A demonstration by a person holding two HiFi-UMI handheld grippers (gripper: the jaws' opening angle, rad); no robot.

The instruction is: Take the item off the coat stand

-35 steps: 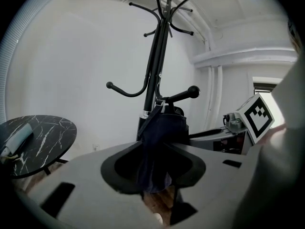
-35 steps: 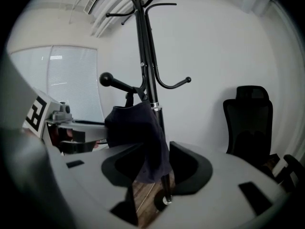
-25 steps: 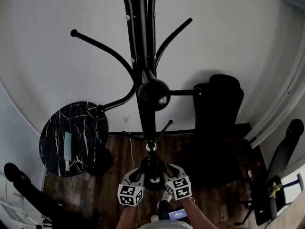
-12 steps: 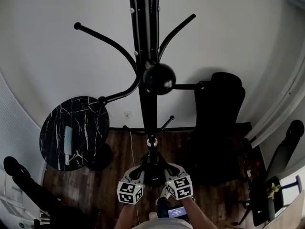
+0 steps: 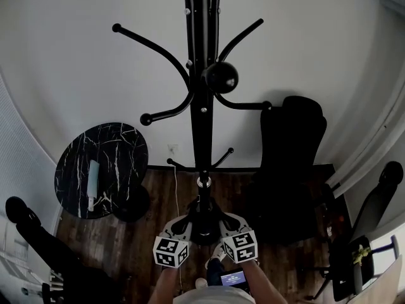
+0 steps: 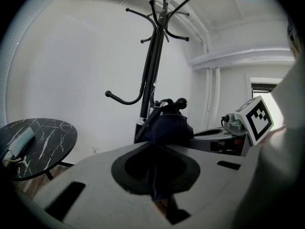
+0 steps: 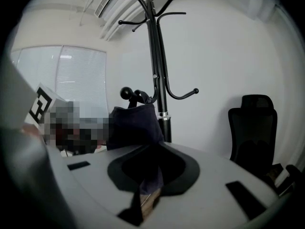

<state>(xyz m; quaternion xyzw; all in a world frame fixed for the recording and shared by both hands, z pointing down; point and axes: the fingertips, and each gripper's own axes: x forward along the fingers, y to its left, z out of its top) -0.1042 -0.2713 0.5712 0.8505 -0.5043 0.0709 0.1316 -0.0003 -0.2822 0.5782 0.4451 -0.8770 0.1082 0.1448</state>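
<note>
The black coat stand (image 5: 201,106) rises in front of a white wall. A dark navy bag (image 5: 204,217) hangs low on it from a ball-tipped hook (image 6: 181,102). My left gripper (image 5: 185,225) is at the bag's left side and my right gripper (image 5: 223,223) at its right, marker cubes toward me. In the left gripper view the bag (image 6: 167,128) fills the middle, and a fold of its cloth is pinched in the left gripper (image 6: 155,178). In the right gripper view the bag (image 7: 133,125) hangs by the pole, and the right gripper (image 7: 151,178) is shut on a fold of it.
A round black marble table (image 5: 120,147) stands left of the stand with a pale slim item (image 5: 93,185) on it. A black office chair (image 5: 292,151) is close on the right and another chair (image 5: 378,198) further right. Wooden floor lies below.
The head view has tilted, so the stand's ball-tipped hook sits higher and further right in the picture. Both grippers stay at the bag beside the pole.
</note>
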